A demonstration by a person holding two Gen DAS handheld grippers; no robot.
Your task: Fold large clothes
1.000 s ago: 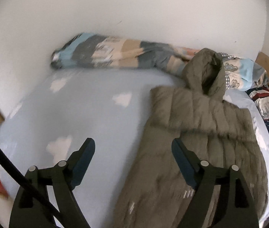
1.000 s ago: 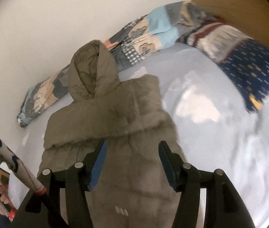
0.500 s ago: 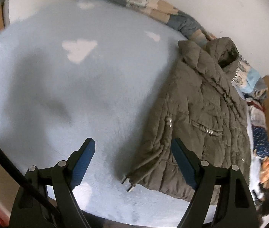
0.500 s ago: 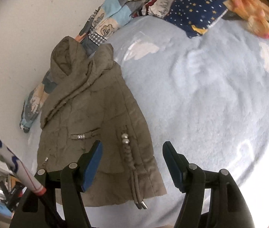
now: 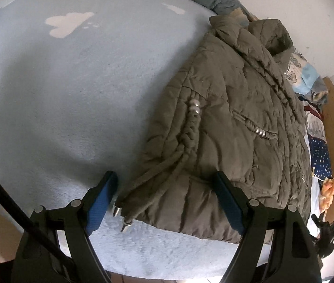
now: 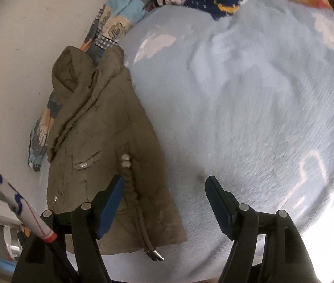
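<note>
Both claws dropped to the jacket [image 5: 225, 127] hem, near the bed [image 5: 60, 94] edge.

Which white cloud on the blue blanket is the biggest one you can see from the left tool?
The cloud at the upper left, with small dots trailing off its right side. The other cloud, nearer the coat, is just a small patch.

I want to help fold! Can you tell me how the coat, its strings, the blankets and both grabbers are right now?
Coat: lying on the bed, folded narrow, hood at the far end.
Drawstrings: loose, trailing off the hem.
Blue blanket: spread flat.
Patchwork quilt: bunched along the wall.
Left gripper: open, holding nothing.
Right gripper: open, just widened, holding nothing.
</note>
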